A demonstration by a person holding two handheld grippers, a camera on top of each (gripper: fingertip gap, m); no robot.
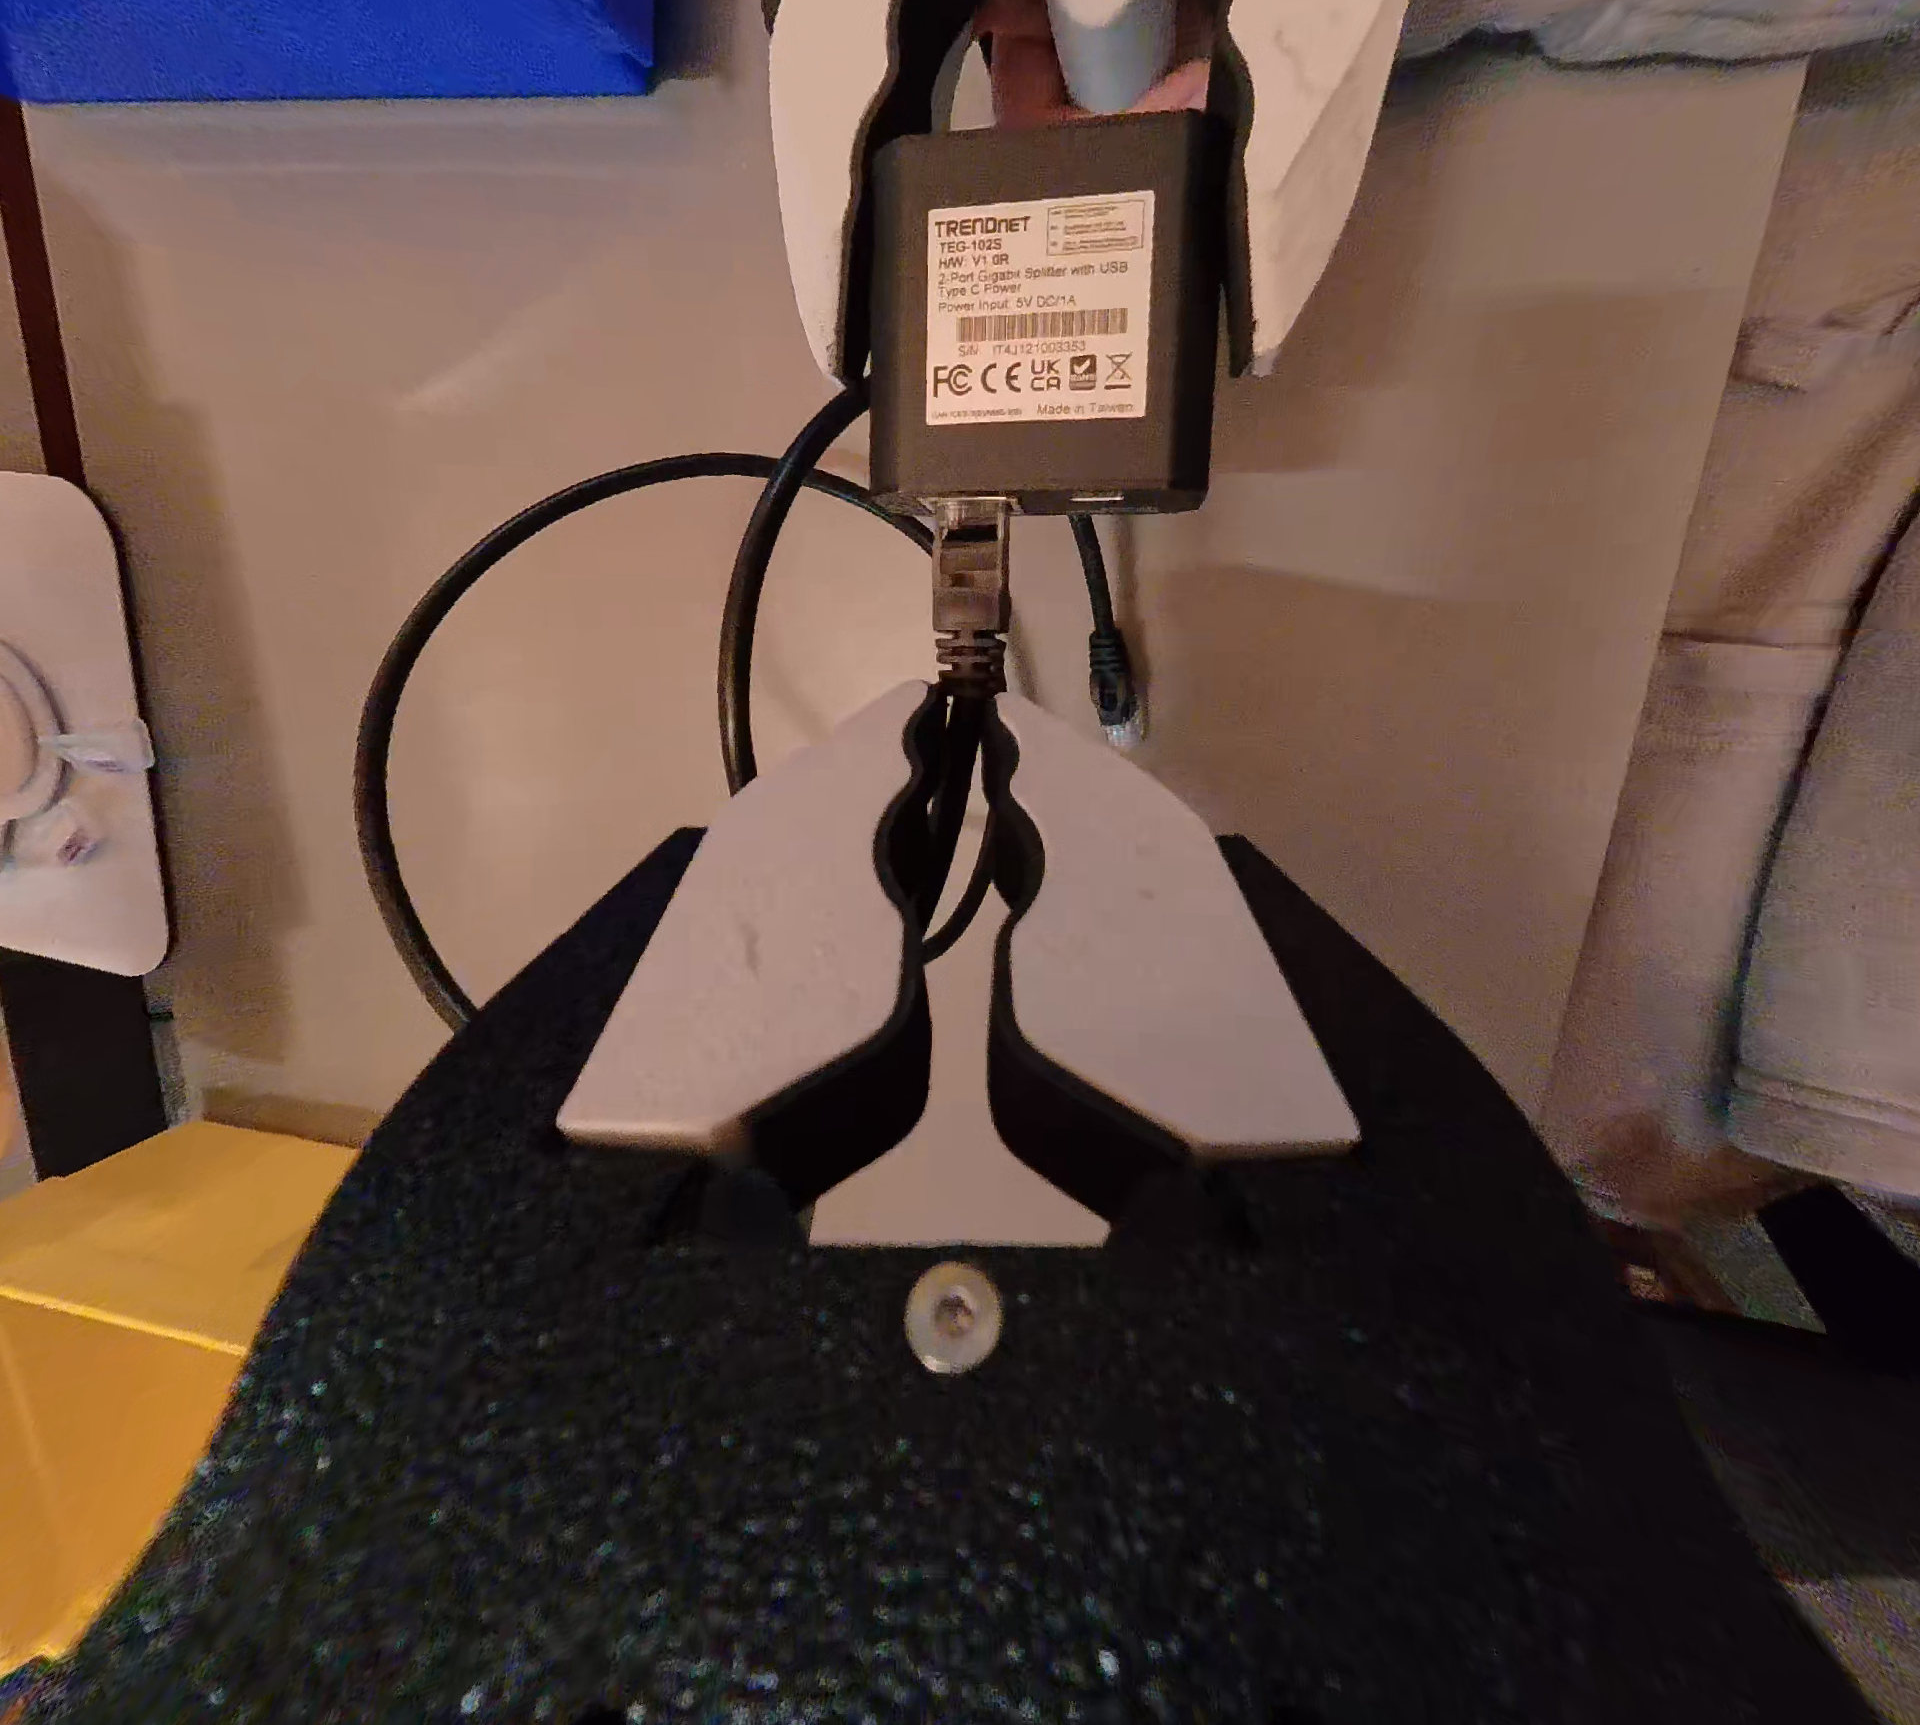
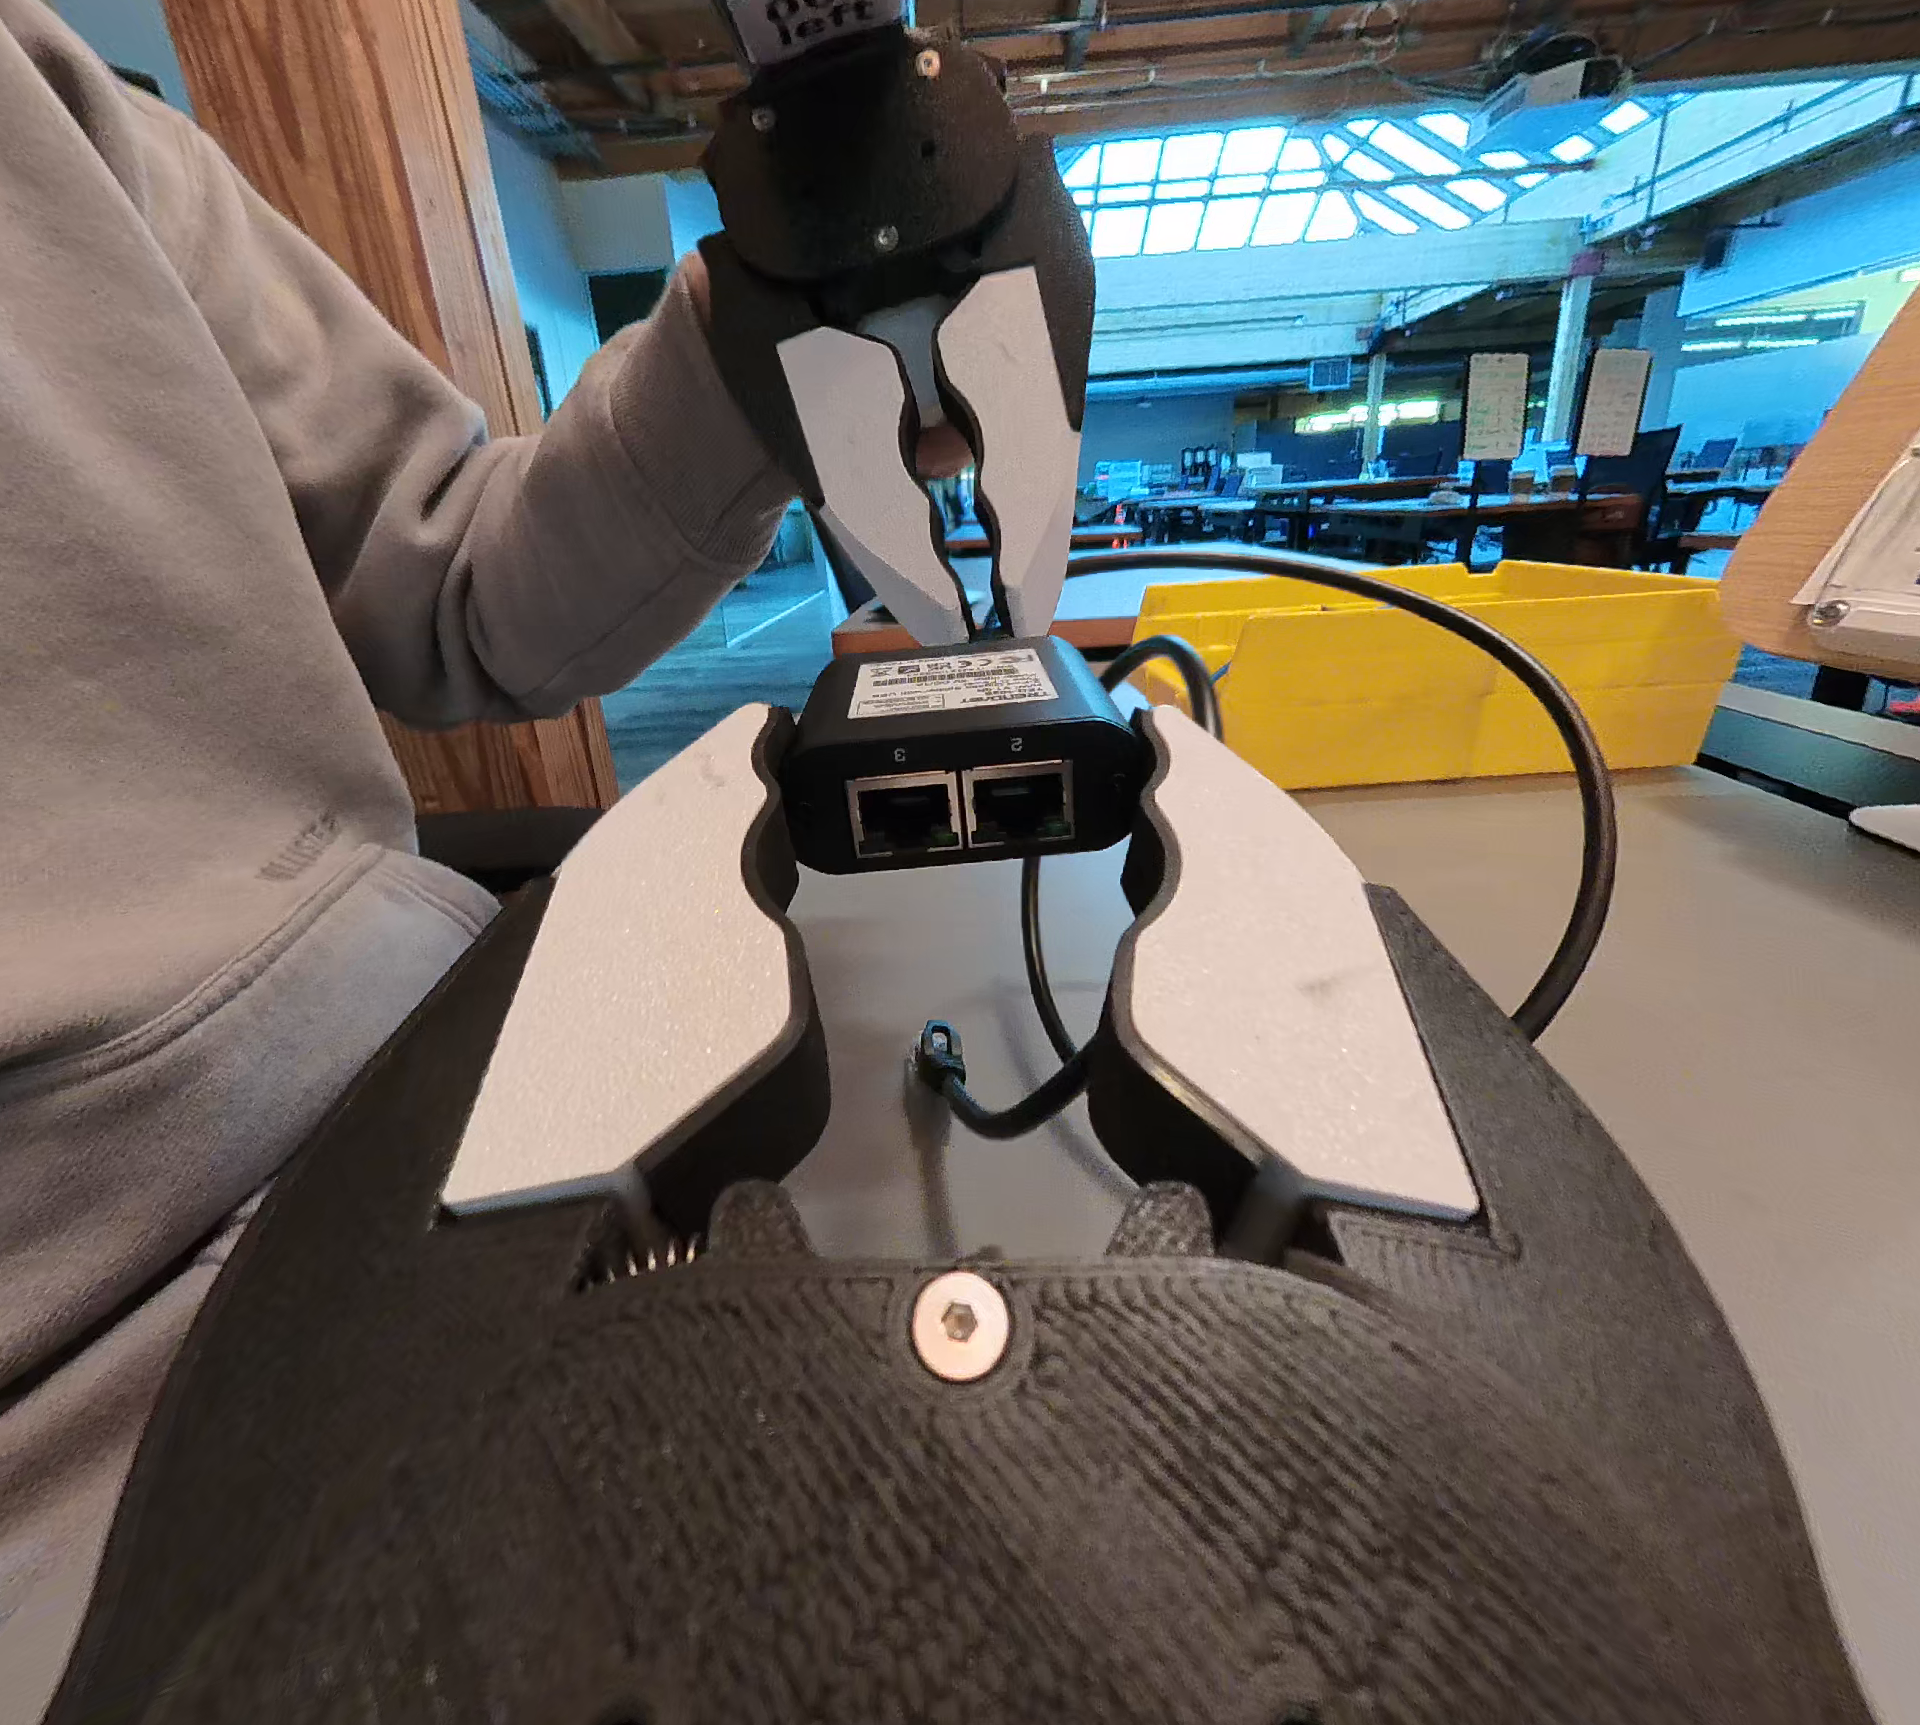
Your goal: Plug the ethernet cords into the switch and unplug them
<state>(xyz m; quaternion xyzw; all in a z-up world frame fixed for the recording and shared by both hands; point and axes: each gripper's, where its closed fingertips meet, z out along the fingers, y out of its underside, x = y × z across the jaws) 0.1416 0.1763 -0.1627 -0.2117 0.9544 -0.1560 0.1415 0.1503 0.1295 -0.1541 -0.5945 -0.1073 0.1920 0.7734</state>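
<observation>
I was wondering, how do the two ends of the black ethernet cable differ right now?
One plug sits in a port of the switch; the other plug is free. The seated plug is held in the air, with the left gripper shut on the cable just behind it; the free plug rests on the table, touched by neither gripper. Both are black plugs with ribbed boots.

My right gripper [image 2: 961,802] clamps the black switch [image 2: 961,766] by its sides, two empty ports facing me. My left gripper [image 2: 961,615] meets the switch's far end from above, fingers nearly closed on a black cord [image 2: 1538,709]. That cord loops right over the grey table [image 2: 1662,1000]; a loose plug [image 2: 940,1052] lies below the switch, yellow bin [image 2: 1455,678] behind.
</observation>
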